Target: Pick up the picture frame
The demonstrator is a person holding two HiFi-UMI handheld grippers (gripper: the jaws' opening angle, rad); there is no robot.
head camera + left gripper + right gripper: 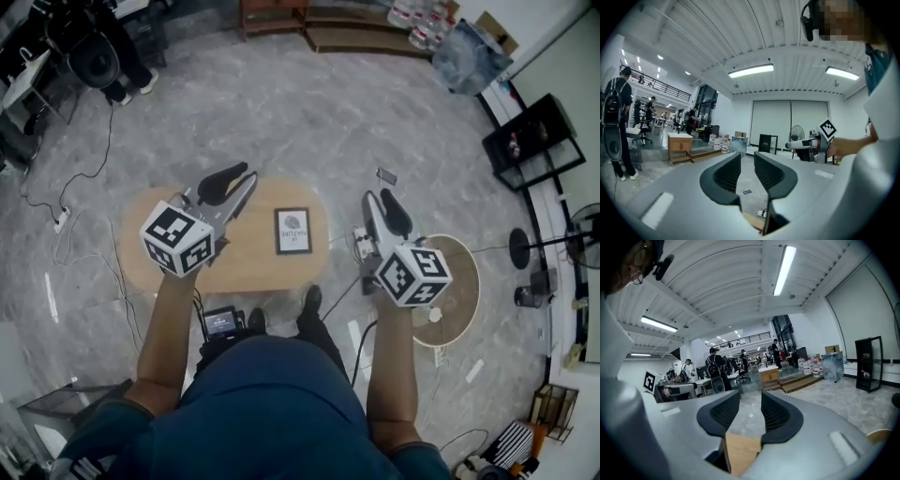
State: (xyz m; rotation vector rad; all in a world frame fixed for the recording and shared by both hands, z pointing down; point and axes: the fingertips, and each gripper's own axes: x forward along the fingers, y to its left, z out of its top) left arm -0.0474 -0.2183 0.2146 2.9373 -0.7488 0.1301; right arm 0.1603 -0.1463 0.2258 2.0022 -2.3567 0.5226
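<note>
Head view: one picture frame (292,231), two claws (242,178) (379,198).

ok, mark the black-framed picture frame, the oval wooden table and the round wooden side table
black-framed picture frame (292,231): head view, centre of the white print.
oval wooden table (253,258): head view, bare top left of the frame.
round wooden side table (462,291): head view, bare top near right rim.
</note>
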